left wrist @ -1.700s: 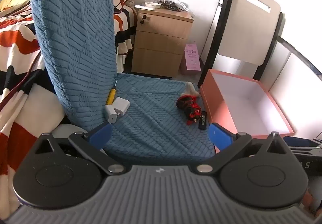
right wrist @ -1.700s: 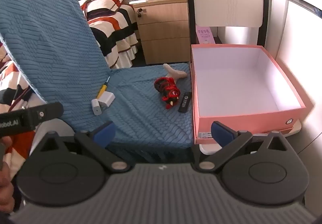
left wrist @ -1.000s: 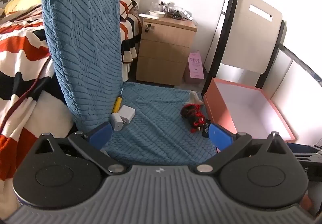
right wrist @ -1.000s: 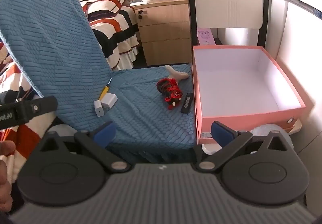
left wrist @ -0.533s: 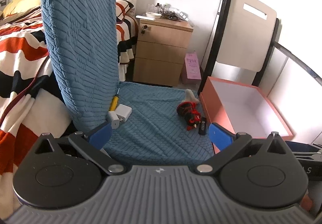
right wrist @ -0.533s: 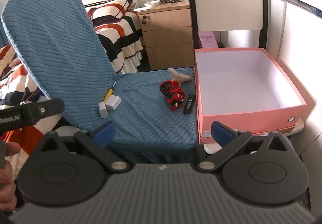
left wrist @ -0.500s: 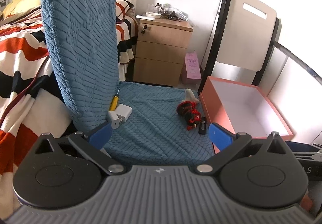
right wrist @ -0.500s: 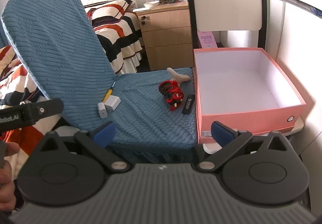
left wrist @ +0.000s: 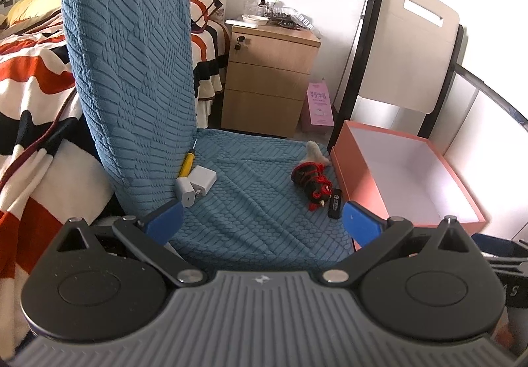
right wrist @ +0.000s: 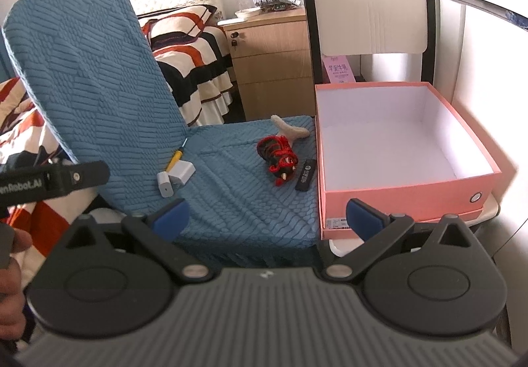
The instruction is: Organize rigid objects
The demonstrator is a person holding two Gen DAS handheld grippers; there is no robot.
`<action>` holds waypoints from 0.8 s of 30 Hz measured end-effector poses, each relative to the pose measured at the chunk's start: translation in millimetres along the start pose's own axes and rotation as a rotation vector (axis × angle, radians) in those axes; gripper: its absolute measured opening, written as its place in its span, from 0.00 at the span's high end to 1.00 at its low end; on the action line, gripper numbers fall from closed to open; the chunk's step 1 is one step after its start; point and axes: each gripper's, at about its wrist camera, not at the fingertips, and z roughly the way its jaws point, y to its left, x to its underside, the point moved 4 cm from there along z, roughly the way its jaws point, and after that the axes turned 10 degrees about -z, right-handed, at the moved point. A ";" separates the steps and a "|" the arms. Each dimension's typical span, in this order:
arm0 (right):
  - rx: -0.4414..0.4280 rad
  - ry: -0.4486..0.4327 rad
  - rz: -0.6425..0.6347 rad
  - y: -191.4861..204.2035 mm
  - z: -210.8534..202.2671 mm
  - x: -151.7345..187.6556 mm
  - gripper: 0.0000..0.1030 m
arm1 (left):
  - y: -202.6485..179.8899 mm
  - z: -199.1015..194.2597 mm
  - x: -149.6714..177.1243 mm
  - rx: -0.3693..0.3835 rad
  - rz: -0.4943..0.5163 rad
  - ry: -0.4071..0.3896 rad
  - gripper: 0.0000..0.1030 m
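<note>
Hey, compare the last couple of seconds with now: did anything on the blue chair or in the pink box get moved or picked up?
Nothing was moved or picked up. Only the camera views shifted slightly. Both grippers, left and right, stayed open and empty; the chargers, screwdriver, red toy and black stick lie unmoved, and the pink box remains empty.

nightstand clutter (left wrist: 277,15): too small | black stick (right wrist: 305,180) label: possibly text, unreadable

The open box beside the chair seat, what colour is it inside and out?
The open cardboard box is salmon pink outside, white inside; clearest in the right wrist view.
</note>
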 end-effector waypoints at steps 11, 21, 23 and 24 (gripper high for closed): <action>0.000 0.009 0.020 2.2 12.8 5.9 0.00 | 14.6 19.3 12.3 -0.028 -0.003 0.049 0.00; 0.002 0.023 0.024 1.0 15.7 8.9 0.00 | 22.4 23.9 13.5 -0.045 -0.034 0.055 0.00; 0.003 0.021 0.032 1.0 15.0 9.8 0.00 | 22.8 24.6 14.6 -0.044 -0.035 0.059 0.00; 0.003 0.022 0.034 1.1 14.8 10.2 0.00 | 22.8 24.7 15.4 -0.043 -0.037 0.058 0.00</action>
